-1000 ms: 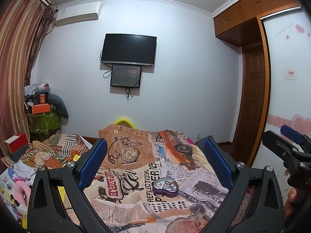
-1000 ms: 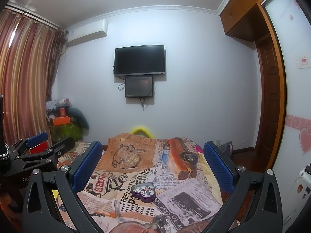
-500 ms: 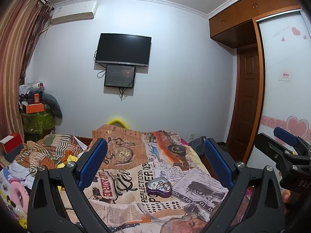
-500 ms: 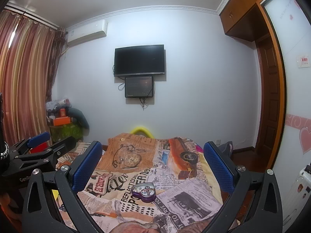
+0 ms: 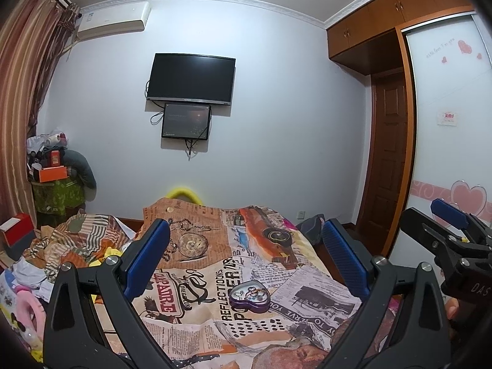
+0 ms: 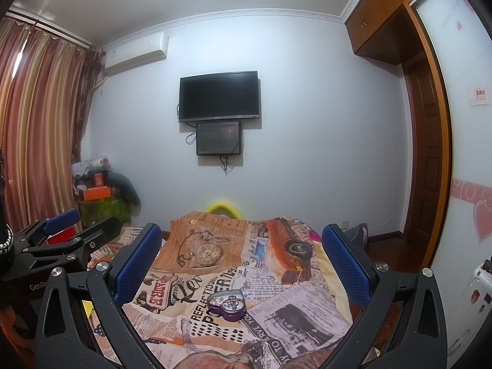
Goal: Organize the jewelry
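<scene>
So, bedspread [image 5: 215, 276] fills the view; heart tin [image 5: 249, 295] of jewelry sits open on it. Left claw [image 5: 246, 264] and right claw [image 6: 241, 264] hover above the tin, both spread, empty. Risk I see: soft bedding tips the tin when pressed.

Left tongs [image 5: 246, 258] gape wide above a bed [image 5: 196, 264] draped in newsprint-patterned cloth; between their blue pads [image 5: 147, 258] lies a purple heart-shaped tin [image 5: 249, 295] holding jewelry. Right tongs [image 5: 442, 221] hang off to the right.
</scene>
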`<control>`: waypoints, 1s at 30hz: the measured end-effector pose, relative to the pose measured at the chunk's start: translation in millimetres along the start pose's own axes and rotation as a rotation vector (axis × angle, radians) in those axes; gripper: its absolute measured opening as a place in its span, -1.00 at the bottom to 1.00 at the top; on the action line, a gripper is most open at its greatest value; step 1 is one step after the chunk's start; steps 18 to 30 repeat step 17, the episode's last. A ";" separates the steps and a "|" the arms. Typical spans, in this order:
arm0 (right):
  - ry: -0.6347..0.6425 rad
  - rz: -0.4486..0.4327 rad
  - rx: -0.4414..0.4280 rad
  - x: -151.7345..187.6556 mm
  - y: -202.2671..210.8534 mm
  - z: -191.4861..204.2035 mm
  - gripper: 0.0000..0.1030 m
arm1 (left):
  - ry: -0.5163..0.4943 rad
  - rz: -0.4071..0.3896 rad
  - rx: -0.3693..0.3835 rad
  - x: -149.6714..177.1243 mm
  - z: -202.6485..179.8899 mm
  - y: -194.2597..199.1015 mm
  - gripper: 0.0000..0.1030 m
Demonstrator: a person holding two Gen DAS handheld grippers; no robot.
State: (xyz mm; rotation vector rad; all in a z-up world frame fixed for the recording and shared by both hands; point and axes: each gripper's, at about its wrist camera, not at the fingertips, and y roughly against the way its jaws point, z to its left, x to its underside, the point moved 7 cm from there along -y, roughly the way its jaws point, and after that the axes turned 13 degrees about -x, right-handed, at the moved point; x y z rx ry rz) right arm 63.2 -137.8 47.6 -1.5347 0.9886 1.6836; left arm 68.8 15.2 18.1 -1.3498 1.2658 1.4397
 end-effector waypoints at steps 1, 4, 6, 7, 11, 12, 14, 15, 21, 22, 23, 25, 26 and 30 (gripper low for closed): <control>0.000 -0.001 0.000 -0.1 0.1 -0.1 1.00 | 0.000 0.001 -0.001 0.0 -0.3 -0.4 0.94; -0.001 0.001 0.001 0.2 -0.7 -0.9 1.00 | -0.004 0.008 0.005 0.2 -0.6 -2.2 0.94; -0.001 0.003 0.001 0.4 -0.9 -1.0 1.00 | -0.006 0.010 0.006 0.6 -1.0 -2.9 0.94; -0.002 0.004 0.001 0.6 -1.2 -1.3 1.00 | -0.007 0.010 0.004 0.9 -1.2 -3.3 0.94; -0.007 0.007 0.002 1.5 -2.6 -2.7 1.00 | -0.012 0.011 0.009 1.8 -2.7 -4.8 0.94; -0.009 0.008 0.002 1.9 -2.8 -3.2 1.00 | -0.014 0.012 0.009 2.4 -2.9 -5.3 0.94; -0.011 0.010 0.003 2.3 -3.5 -3.6 1.00 | -0.019 0.015 0.013 3.4 -4.5 -6.9 0.94; -0.012 0.012 0.003 2.6 -4.4 -3.5 1.00 | -0.019 0.018 0.016 4.1 -5.4 -7.8 0.94; -0.015 0.017 0.003 3.2 -6.3 -4.3 1.00 | -0.018 0.022 0.016 5.7 -5.3 -10.0 0.94; -0.015 0.017 0.003 3.2 -6.3 -4.3 1.00 | -0.018 0.022 0.016 5.7 -5.3 -10.0 0.94; -0.015 0.017 0.003 3.2 -6.3 -4.3 1.00 | -0.018 0.022 0.016 5.7 -5.3 -10.0 0.94; -0.015 0.017 0.003 3.2 -6.3 -4.3 1.00 | -0.018 0.022 0.016 5.7 -5.3 -10.0 0.94; -0.015 0.017 0.003 3.2 -6.3 -4.3 1.00 | -0.018 0.022 0.016 5.7 -5.3 -10.0 0.94; -0.015 0.017 0.003 3.2 -6.3 -4.3 1.00 | -0.018 0.022 0.016 5.7 -5.3 -10.0 0.94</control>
